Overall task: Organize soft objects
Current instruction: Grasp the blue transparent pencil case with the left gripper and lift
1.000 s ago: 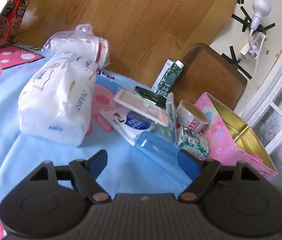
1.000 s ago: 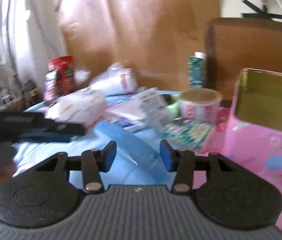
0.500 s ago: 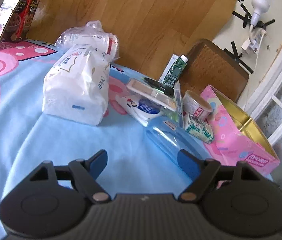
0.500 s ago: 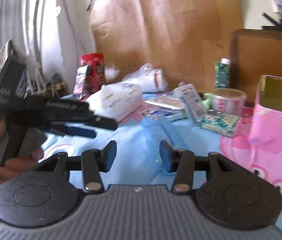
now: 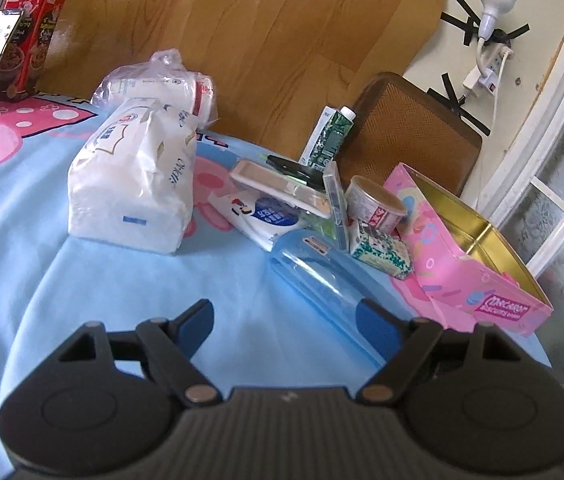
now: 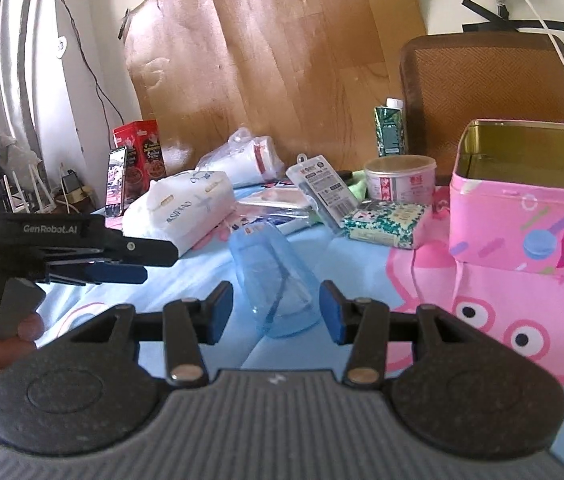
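Both grippers' jaws stand spread and empty: left gripper (image 5: 288, 326), right gripper (image 6: 276, 312). A blue clear cup (image 6: 278, 280) lies on its side just ahead of them, the white tissue pack (image 5: 134, 184) beyond, left, and the pink tin (image 6: 522, 208) to the right

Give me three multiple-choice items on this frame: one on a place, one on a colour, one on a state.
1. Where does the clear blue tube lie?
A. inside the pink tin
B. on the blue sheet, in front of the right gripper
C. on top of the tissue pack

2. What colour is the inside of the pink biscuit tin?
A. gold
B. white
C. black

3. How does the right gripper stand?
A. shut on the tube
B. shut on the tissue pack
C. open, holding nothing

Answers: 1 B, the tube rests on the sheet beyond the fingertips. 2 A, the open tin's walls shine gold. 3 C, sheet shows between each pad and the tube.
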A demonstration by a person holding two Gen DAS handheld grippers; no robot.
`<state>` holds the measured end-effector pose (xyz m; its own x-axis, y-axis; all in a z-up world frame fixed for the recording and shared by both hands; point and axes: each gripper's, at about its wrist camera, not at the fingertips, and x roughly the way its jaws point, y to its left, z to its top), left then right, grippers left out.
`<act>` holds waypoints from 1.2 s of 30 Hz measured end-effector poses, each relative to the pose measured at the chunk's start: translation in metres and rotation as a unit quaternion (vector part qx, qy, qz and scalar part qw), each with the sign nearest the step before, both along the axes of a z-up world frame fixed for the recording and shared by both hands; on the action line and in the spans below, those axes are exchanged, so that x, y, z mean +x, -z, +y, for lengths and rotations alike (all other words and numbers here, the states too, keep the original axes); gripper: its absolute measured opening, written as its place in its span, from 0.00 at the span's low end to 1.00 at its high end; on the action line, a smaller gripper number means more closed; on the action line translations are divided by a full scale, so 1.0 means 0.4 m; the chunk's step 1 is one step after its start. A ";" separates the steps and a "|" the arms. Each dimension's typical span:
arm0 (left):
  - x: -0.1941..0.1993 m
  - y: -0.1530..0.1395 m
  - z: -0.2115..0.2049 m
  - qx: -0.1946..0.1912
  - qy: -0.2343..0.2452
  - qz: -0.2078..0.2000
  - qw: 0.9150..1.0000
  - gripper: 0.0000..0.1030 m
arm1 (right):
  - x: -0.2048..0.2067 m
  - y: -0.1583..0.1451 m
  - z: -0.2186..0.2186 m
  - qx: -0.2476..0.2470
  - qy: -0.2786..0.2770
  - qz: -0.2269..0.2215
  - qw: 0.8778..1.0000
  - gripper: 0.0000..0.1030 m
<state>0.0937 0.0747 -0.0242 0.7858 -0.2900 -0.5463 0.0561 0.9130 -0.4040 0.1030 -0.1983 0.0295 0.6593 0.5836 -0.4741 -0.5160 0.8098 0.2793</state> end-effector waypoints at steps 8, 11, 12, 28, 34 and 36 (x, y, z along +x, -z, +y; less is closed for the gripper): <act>0.004 0.000 -0.003 0.001 0.011 0.003 1.000 0.78 | 0.004 0.004 0.001 -0.004 -0.001 0.000 1.000 0.50; 0.003 -0.001 -0.003 -0.001 0.015 0.003 1.000 0.78 | 0.004 0.005 0.002 -0.004 -0.001 0.001 1.000 0.50; 0.002 -0.001 -0.003 -0.001 0.016 0.002 1.000 0.78 | 0.004 0.005 0.003 -0.005 -0.001 0.000 1.000 0.50; -0.005 -0.012 -0.004 -0.011 0.029 0.001 1.000 0.78 | -0.001 0.004 0.011 -0.008 -0.003 -0.001 1.000 0.50; -0.001 -0.015 -0.005 -0.021 0.035 0.006 0.999 0.78 | -0.005 0.004 0.013 -0.009 -0.005 -0.001 1.000 0.55; -0.001 -0.016 -0.007 -0.020 0.037 0.006 0.999 0.78 | -0.004 0.004 0.014 -0.010 -0.006 0.000 1.000 0.56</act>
